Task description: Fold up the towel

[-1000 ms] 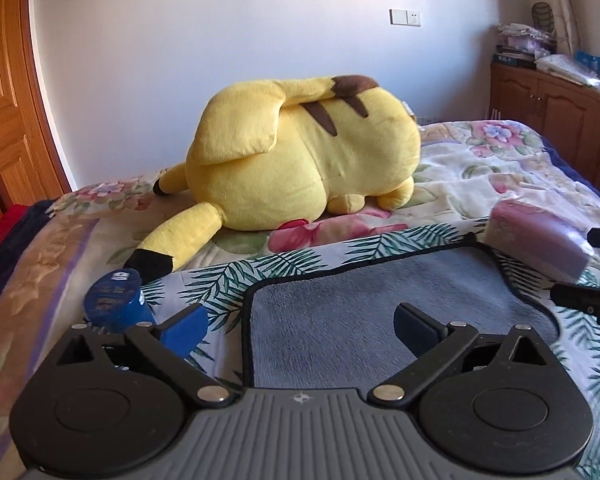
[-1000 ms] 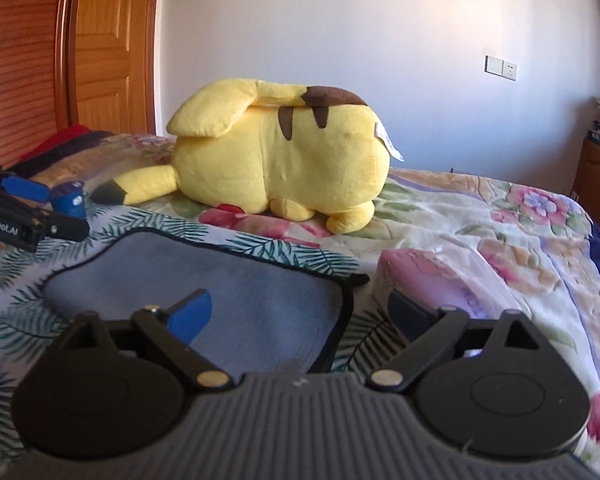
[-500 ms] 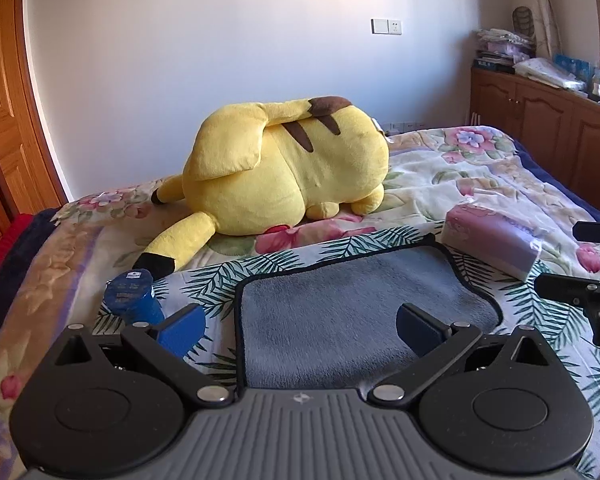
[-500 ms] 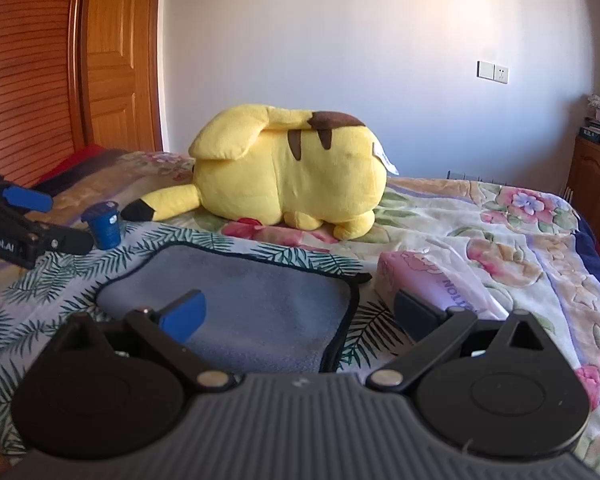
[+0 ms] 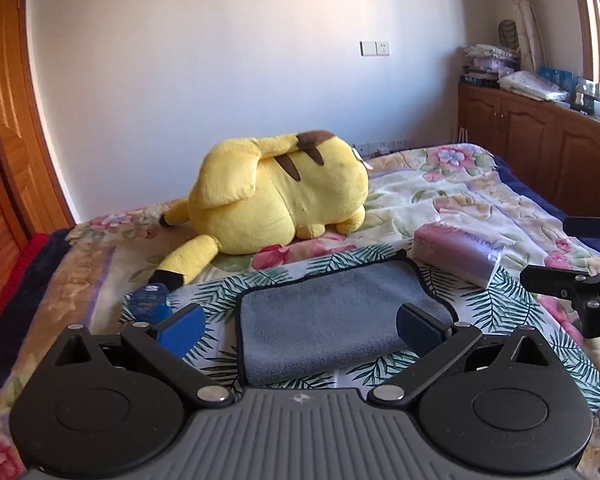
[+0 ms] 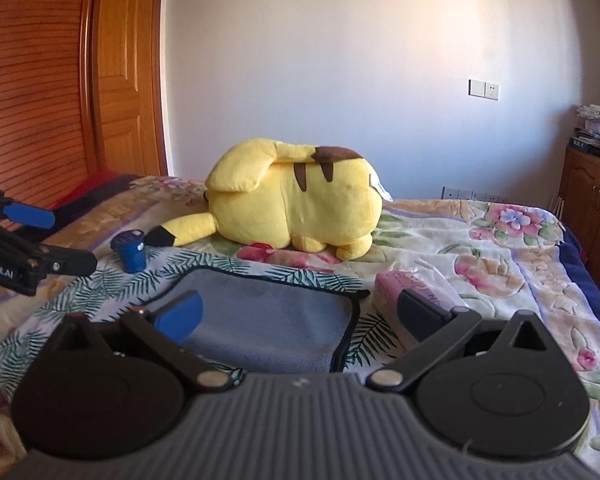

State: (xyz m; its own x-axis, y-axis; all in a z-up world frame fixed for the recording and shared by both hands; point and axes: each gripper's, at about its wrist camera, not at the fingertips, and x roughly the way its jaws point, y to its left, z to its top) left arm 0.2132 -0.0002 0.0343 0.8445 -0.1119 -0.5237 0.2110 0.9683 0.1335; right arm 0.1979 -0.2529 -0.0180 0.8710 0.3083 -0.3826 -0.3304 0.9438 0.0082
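A grey towel with a dark border (image 5: pixel 332 316) lies folded flat on the palm-leaf cloth on the bed; it also shows in the right wrist view (image 6: pixel 268 320). My left gripper (image 5: pixel 300 330) is open and empty, held above the towel's near edge. My right gripper (image 6: pixel 296 316) is open and empty, above the towel's near right part. Each gripper shows in the other's view, the right one at the right edge (image 5: pixel 572 256) and the left one at the left edge (image 6: pixel 40 240).
A big yellow plush (image 5: pixel 280 200) lies behind the towel. A blue cup (image 6: pixel 131 250) stands left of the towel, a pink tissue pack (image 5: pixel 458 252) right of it. Wooden doors (image 6: pixel 60 80) stand left, cabinets (image 5: pixel 540 148) right.
Both grippers have pulled back and risen away from the towel, so the towel and bed look smaller and farther. Both stay open. The towel has not moved.
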